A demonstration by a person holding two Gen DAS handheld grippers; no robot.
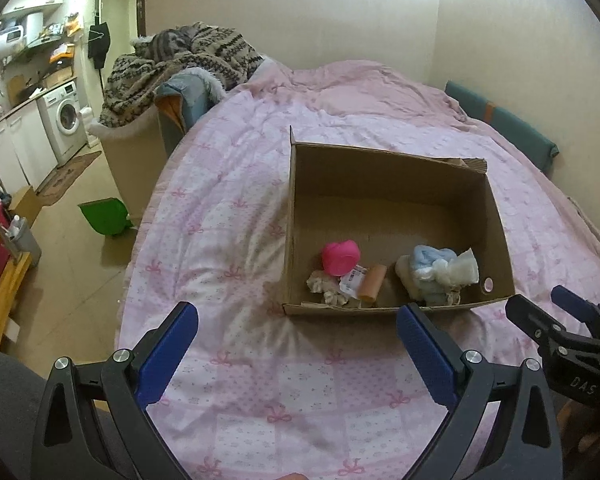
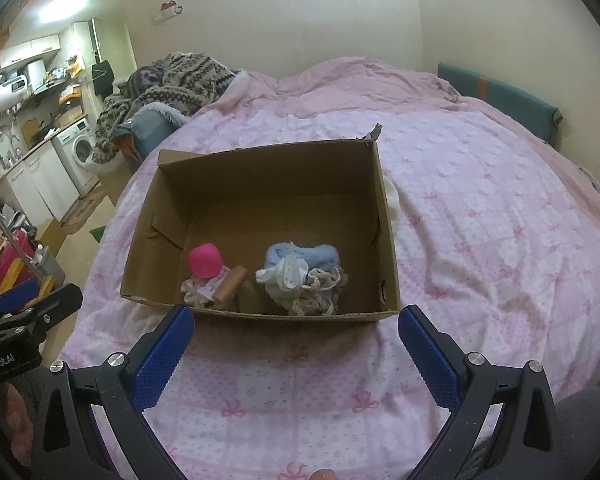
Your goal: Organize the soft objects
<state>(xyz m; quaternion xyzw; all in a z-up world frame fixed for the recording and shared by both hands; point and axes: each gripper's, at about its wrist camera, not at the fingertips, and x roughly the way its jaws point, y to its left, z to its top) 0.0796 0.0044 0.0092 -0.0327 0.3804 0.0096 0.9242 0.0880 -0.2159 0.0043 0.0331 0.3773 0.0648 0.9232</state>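
An open cardboard box (image 1: 496, 216) (image 2: 388, 240) sits on the pink bedspread. Inside, near its front wall, lie a pink ball (image 1: 340, 257) (image 2: 205, 260), an orange roll (image 1: 372, 285) (image 2: 230, 285), a small crumpled cream cloth (image 1: 324, 288) (image 2: 190, 291) and a heap of blue and white soft cloths (image 1: 436, 268) (image 2: 304, 272). My left gripper (image 1: 298, 322) is open and empty, just short of the box's front left. My right gripper (image 2: 296, 322) is open and empty in front of the box; it also shows in the left wrist view (image 1: 540, 304).
The bed (image 1: 236, 216) (image 2: 480, 220) fills most of both views. A white soft thing (image 2: 393, 200) peeks out behind the box's right wall. A chair piled with patterned blankets (image 1: 180, 64) stands at the bed's far left. A green dustpan (image 1: 105, 216) lies on the floor.
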